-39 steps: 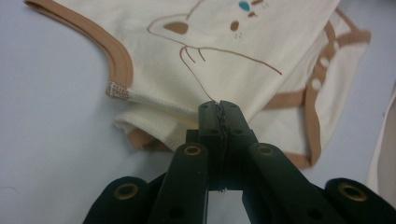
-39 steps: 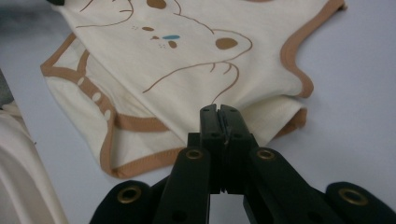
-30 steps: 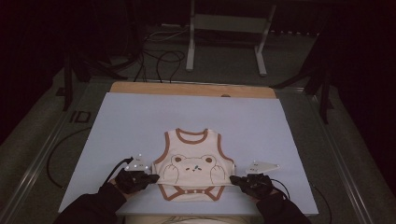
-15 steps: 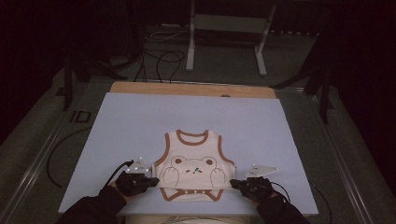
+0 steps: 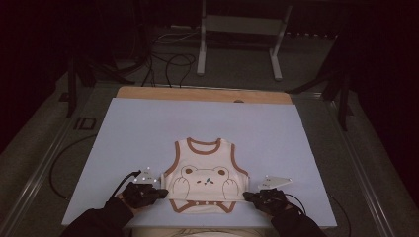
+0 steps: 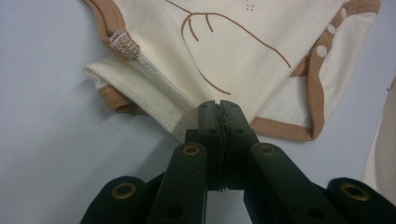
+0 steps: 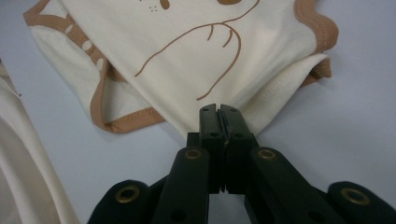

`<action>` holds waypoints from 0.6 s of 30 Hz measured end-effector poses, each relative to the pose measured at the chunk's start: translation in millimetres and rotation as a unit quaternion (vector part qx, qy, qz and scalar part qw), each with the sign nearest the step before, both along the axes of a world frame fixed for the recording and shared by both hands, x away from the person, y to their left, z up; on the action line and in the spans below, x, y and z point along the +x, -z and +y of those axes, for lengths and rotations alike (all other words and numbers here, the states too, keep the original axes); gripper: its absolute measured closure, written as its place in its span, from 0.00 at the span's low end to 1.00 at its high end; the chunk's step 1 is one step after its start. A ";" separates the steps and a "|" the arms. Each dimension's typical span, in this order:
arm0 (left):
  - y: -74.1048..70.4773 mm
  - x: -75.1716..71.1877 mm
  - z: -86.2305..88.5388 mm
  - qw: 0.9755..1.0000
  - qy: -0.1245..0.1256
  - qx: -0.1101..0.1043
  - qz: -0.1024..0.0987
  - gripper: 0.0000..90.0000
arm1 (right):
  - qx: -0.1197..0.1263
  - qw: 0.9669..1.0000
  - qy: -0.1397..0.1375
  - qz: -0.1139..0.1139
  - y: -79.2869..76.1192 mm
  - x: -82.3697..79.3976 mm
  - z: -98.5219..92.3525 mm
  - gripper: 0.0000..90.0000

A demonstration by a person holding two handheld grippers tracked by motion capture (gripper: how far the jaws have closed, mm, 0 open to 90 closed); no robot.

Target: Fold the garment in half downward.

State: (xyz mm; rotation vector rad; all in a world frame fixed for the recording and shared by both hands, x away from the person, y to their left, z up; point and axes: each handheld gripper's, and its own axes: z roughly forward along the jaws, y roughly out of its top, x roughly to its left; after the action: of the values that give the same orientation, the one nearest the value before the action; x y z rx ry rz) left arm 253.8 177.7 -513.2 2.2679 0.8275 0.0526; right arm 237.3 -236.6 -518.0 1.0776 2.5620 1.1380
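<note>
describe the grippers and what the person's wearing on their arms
Both the left gripper and right gripper have matte black jaws on linked black arms with brass-coloured rivets. Each trails a black cable and carries a pale three-cornered plate. Dark gloves and dark sleeves.

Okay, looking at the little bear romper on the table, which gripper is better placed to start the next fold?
Probably neither alone. The left gripper and the right gripper are each shut on a side edge of the romper, level with each other, so lifting both together looks best.
</note>
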 end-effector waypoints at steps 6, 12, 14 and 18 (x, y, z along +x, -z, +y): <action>-0.9 -0.4 -1.2 1.000 -0.003 0.006 -0.002 0.98 | 0.004 1.000 -0.003 0.000 0.8 0.4 -1.2 0.99; -3.9 -1.8 -0.1 1.000 0.001 0.013 -0.009 0.95 | 0.000 1.000 -0.006 0.000 -0.3 -0.1 -0.7 0.96; -6.2 -2.9 0.4 1.000 0.004 0.012 -0.014 0.93 | 0.004 1.000 -0.010 0.001 -1.1 -0.6 -0.2 0.91; -11.8 -3.4 2.6 1.000 -0.003 0.008 -0.025 0.73 | 0.031 0.999 -0.009 -0.013 -10.6 -0.7 -2.5 0.63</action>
State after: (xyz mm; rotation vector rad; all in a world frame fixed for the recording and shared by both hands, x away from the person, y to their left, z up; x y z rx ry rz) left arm 250.4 180.3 -501.4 2.2702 0.8101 0.1188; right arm 236.6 -239.1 -507.4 1.0486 2.5374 1.2343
